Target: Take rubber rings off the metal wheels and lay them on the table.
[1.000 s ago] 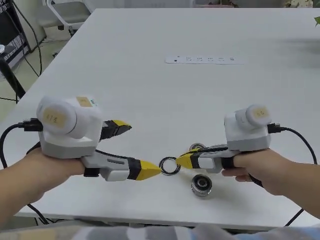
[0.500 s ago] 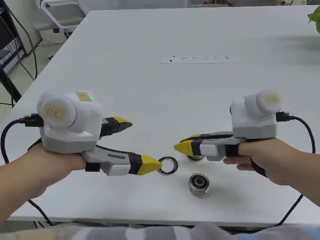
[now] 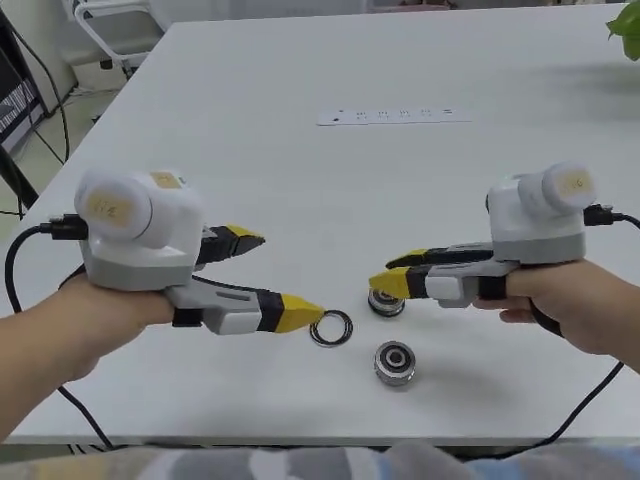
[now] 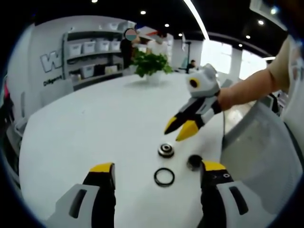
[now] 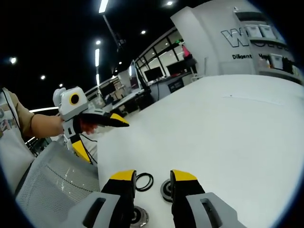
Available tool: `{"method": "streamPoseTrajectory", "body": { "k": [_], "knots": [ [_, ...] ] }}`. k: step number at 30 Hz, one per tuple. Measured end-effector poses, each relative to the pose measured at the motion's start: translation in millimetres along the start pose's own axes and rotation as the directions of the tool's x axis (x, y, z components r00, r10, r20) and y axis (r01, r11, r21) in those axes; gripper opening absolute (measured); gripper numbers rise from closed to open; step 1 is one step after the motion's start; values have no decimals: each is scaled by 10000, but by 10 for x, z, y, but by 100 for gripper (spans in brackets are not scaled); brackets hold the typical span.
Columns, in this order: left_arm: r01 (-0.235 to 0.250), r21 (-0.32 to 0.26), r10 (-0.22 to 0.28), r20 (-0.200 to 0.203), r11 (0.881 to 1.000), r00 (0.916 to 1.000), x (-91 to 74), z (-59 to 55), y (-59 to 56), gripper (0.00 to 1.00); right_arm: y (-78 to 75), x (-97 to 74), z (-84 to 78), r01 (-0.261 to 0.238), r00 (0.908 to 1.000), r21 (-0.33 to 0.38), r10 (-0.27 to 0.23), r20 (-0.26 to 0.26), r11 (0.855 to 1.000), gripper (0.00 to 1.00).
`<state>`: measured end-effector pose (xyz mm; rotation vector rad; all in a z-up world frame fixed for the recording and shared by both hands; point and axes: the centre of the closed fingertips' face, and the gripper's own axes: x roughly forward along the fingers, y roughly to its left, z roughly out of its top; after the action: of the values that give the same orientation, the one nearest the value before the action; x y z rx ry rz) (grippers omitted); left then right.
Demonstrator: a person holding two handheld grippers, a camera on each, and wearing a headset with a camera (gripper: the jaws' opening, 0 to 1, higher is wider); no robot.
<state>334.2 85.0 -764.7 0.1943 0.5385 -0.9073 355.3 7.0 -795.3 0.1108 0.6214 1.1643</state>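
Left gripper [image 3: 272, 278]: gripped in the left hand [image 3: 95, 320], pointing right, jaws spread wide.
Right gripper [image 3: 398, 272]: gripped in the right hand [image 3: 565, 305], pointing left, jaws parted by a narrow gap.
Forearms: both reach in from the lower corners. The gripper tips face each other, apart.
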Motion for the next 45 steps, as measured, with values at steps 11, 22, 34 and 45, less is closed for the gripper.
{"method": "streamPoseTrajectory", "body": {
  "k": [11,22,34,45],
  "knots": [
    [119,-136,-120,-110,9998,9999,172,11,35,68,-173,-100,-142,555,9980,-628,-572,-257,9965,29],
    [427,38,-425,-363,9991,9984,372,-3,-20,62,-279,-118,-298,709,9950,-1402,-799,-596,9876,28],
    [764,289,-745,-635,9967,9952,588,-38,-82,53,-327,-84,-444,628,9915,-1889,-829,-1003,9800,26],
    [922,214,-902,-796,9955,9927,816,-122,-93,44,-392,-40,-514,601,9893,-2050,-856,-1177,9769,21]
  ]
}}
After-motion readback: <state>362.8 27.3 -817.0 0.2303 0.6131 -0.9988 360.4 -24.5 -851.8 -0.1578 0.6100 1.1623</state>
